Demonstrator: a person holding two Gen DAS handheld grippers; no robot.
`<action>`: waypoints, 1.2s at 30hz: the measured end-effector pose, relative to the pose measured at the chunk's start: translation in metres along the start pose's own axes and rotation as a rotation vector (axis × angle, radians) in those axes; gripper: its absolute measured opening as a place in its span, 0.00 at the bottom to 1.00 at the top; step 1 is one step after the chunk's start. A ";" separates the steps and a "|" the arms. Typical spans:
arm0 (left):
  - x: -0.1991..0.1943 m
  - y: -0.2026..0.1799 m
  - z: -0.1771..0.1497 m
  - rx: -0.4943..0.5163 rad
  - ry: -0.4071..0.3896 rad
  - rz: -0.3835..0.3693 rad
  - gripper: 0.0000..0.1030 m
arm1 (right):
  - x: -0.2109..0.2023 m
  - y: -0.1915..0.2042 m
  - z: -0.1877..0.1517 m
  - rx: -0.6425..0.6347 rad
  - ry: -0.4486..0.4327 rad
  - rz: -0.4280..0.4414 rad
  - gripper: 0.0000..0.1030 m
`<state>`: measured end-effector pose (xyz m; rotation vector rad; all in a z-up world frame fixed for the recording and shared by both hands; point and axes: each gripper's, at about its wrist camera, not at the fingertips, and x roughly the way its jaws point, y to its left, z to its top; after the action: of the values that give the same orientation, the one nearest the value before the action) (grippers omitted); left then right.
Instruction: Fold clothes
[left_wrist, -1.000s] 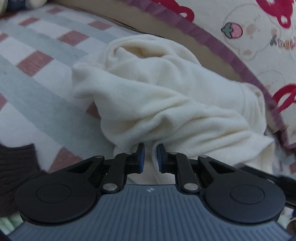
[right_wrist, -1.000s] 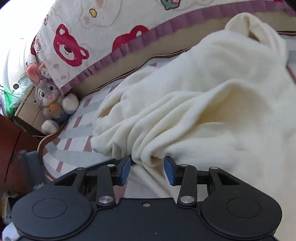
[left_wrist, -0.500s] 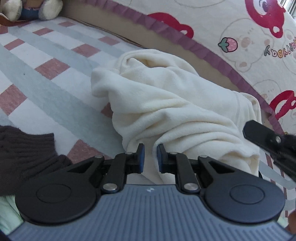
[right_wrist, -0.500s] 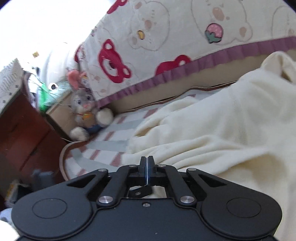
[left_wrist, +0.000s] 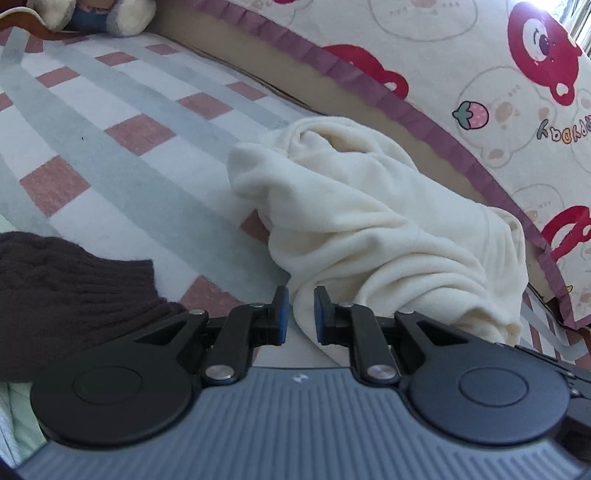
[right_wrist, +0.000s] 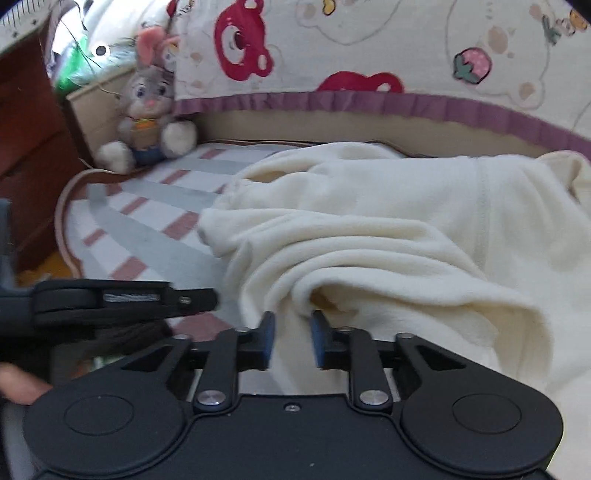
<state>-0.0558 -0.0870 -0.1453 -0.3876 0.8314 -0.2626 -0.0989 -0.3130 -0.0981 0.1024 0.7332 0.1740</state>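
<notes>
The right hand-held gripper (right_wrist: 290, 339) has just reopened partway around a fold of the crumpled cream fleece garment (right_wrist: 388, 236), pads apparently not yet pressing it, so folding seems barely begun.

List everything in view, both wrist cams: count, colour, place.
cream fleece garment: 1, cream, bunched on the bed beside the quilt
checked bed sheet: 1, white with grey and pink checks, under the garment
bear-print quilt: 1, cream with red bears, purple trim, along the far edge of the bed
plush rabbit: 1, grey with pink ears, at the corner of the bed
brown knit garment: 1, dark brown, near edge of the bed, left of the left gripper
wooden furniture: 1, reddish brown, beside the bed
left gripper: 1, black, blue pads, narrow gap with a cream fold in it
right gripper: 1, black, blue pads, just opening, cream fold in the gap
</notes>
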 end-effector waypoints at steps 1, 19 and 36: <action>-0.001 0.000 0.000 0.011 -0.001 0.000 0.13 | -0.002 0.004 -0.001 -0.032 0.006 -0.028 0.27; -0.030 -0.004 0.007 0.029 -0.089 0.027 0.13 | 0.034 -0.012 0.022 0.037 -0.030 0.041 0.07; -0.079 -0.079 0.003 0.487 -0.126 -0.149 0.34 | -0.059 -0.085 -0.016 0.401 -0.103 0.233 0.07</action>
<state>-0.1107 -0.1280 -0.0568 -0.0072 0.5894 -0.5596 -0.1423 -0.4075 -0.0848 0.5768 0.6444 0.2395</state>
